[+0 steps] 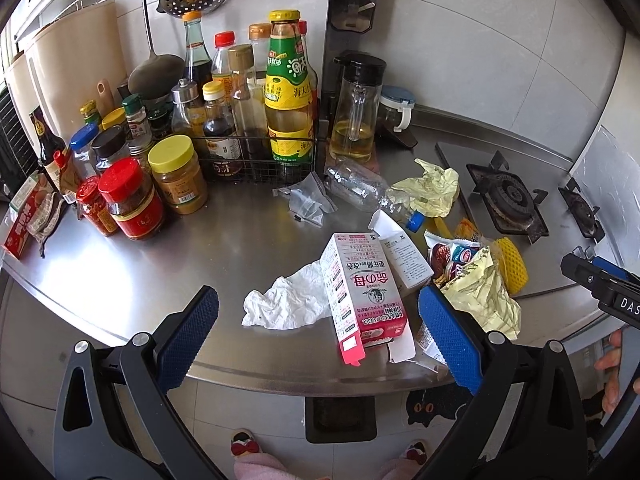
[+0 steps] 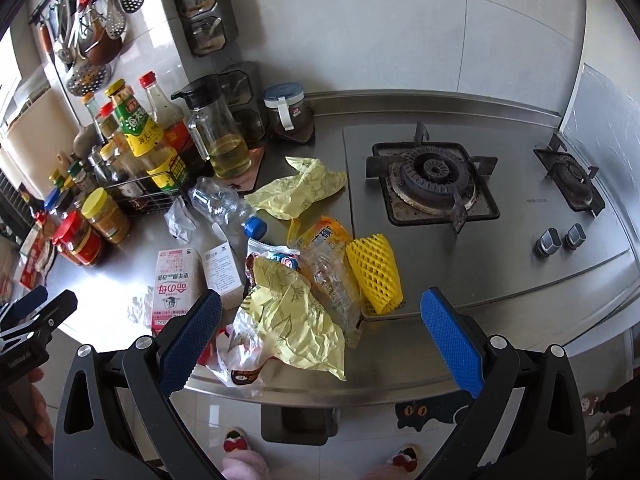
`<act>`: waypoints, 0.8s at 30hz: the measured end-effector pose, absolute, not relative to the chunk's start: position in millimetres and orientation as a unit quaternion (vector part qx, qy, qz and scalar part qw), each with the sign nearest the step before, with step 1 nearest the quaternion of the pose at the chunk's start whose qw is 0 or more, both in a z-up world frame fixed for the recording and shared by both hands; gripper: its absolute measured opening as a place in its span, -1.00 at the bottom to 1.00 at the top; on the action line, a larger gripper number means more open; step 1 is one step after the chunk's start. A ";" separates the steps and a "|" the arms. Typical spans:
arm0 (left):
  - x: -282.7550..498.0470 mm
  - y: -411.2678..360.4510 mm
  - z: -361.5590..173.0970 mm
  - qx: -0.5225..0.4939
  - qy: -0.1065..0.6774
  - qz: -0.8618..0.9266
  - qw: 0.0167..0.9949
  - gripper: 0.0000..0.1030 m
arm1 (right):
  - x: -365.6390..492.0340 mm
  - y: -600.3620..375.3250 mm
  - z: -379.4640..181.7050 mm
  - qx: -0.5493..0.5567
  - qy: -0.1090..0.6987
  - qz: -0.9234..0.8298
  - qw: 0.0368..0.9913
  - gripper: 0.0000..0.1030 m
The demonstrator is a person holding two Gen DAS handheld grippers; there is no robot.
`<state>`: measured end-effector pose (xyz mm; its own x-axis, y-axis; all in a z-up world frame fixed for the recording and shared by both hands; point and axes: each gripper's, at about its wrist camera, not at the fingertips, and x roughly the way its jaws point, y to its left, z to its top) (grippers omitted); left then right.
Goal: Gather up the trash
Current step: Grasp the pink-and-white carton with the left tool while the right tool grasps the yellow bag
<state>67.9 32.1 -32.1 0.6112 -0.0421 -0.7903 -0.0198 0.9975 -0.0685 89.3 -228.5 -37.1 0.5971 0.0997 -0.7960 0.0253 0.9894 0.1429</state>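
Trash lies heaped on a steel counter (image 1: 224, 252). A pink and white carton (image 1: 360, 292) and a crumpled white tissue (image 1: 288, 300) lie between the open fingers of my left gripper (image 1: 320, 320). Behind them are a white box (image 1: 404, 256), a clear plastic bottle (image 1: 368, 192) with a blue cap, a clear bag (image 1: 308, 200) and yellow paper (image 1: 434, 186). My right gripper (image 2: 320, 328) hovers open over crumpled yellow paper (image 2: 296, 320), snack wrappers (image 2: 328, 268) and a yellow foam net (image 2: 374, 274). Nothing is held.
Sauce bottles and jars (image 1: 224, 120) crowd the counter's back left, with an oil jug (image 1: 356, 112) beside them. A gas hob (image 2: 432, 184) with knobs (image 2: 560, 238) fills the right side. A person's slippers (image 2: 240, 440) and a cat mat (image 2: 428, 410) are on the floor below.
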 end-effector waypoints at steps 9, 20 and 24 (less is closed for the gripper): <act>109.4 28.5 -64.4 -0.038 0.476 -0.012 0.878 0.84 | 145.2 -237.6 -74.5 0.109 0.508 0.042 0.854 0.83; 159.3 23.3 -97.0 -0.050 0.530 -0.030 0.846 0.42 | 175.4 -218.4 -83.7 0.128 0.552 0.124 0.814 0.46; 165.9 21.8 -103.9 -0.051 0.545 -0.040 0.836 0.31 | 176.3 -204.1 -86.6 0.100 0.572 0.141 0.802 0.13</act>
<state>165.9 21.8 -103.9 0.4027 -0.1225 -0.9071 0.0117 0.9916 -0.1287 176.3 -204.1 -86.6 0.3059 0.3409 -0.8889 -0.1127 0.9401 0.3217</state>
